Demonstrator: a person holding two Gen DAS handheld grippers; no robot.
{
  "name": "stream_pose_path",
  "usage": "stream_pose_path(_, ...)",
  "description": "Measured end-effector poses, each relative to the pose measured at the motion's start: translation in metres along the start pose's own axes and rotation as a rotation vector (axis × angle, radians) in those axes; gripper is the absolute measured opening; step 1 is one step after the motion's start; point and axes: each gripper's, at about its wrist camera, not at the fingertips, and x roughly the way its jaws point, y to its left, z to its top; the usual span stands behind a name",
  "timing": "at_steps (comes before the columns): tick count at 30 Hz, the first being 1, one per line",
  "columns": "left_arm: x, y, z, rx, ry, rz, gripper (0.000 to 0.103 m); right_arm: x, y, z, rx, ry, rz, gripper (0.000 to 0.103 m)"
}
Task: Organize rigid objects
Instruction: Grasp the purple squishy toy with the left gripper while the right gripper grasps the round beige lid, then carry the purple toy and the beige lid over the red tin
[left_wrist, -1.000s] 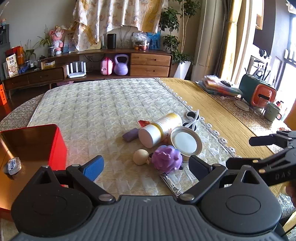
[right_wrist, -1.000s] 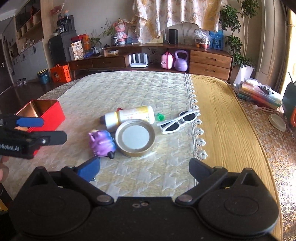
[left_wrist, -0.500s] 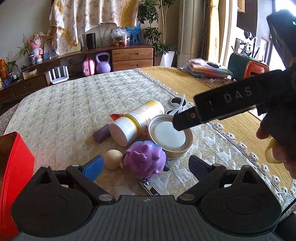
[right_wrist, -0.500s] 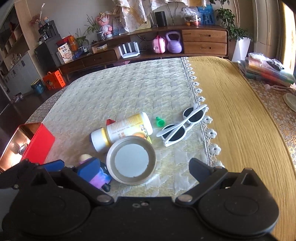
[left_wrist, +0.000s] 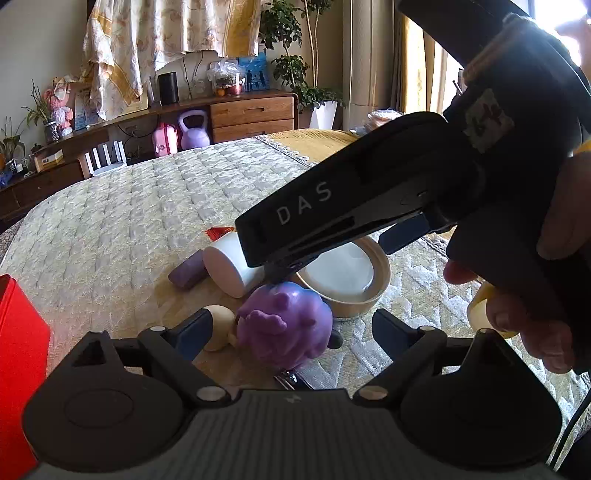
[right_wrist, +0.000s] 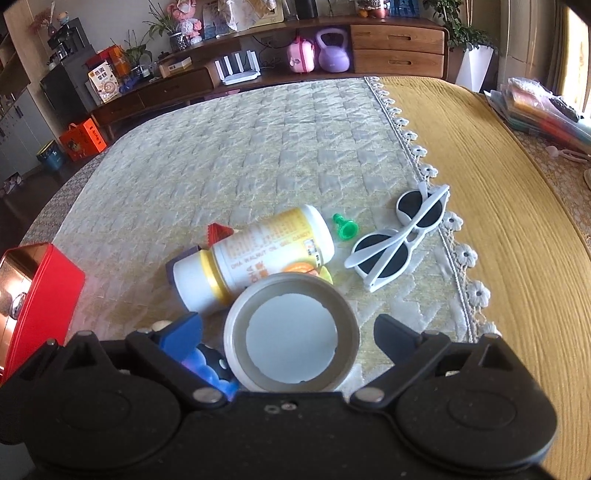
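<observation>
Covering most of both views, the quilted cream bedspread (right_wrist: 229, 155) is the work surface, with a mustard cloth (right_wrist: 498, 206) alongside it and a long wooden sideboard (right_wrist: 395, 40) against the far wall of a sunlit living room. At the left edge sits the red tin box (right_wrist: 40, 295), seemingly the place things go. Clustered mid-spread lie a white supplement bottle (right_wrist: 258, 254) on its side, a round lid (right_wrist: 291, 332) touching it, white sunglasses (right_wrist: 402, 236) and a tiny green cap (right_wrist: 345, 227).

Both tongs are wide but closing. The right gripper (right_wrist: 288, 332) straddles the round lid without pressing it; the left gripper (left_wrist: 291, 328) brackets a purple toy (left_wrist: 284, 325), with a beige ball (left_wrist: 218, 325) just beside its left finger, and grips nothing yet.

Risks: the two tools are crowded together, the right one hanging directly over the purple toy, so they could collide. The left jaws may catch the ball too and send it rolling. Nudging the lid could roll the bottle.
</observation>
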Motion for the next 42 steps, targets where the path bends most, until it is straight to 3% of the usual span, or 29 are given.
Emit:
stream_pose_path(4,0.000,-0.004,0.000,0.035,-0.011,0.012,0.084,0.003,0.000,-0.001,0.009,0.011,-0.015,0.095)
stream_pose_path(7,-0.001,-0.004,-0.001,0.044,-0.018,0.022,0.077,0.004,-0.001,-0.001,0.017,0.020,-0.028,0.087)
stream_pose_path(12,-0.005,-0.004,0.000,0.057,-0.023,0.022,0.057,0.007,-0.003,-0.004,0.050,0.037,-0.039,0.077)
stream_pose_path(27,-0.024,0.007,0.003,0.011,0.022,0.008,0.054,-0.042,-0.008,-0.018,0.043,-0.019,-0.047,0.077)
stream_pose_path(42,-0.085,0.024,0.009,-0.069,0.013,0.018,0.054,-0.105,0.013,-0.041,-0.032,-0.064,-0.032,0.077)
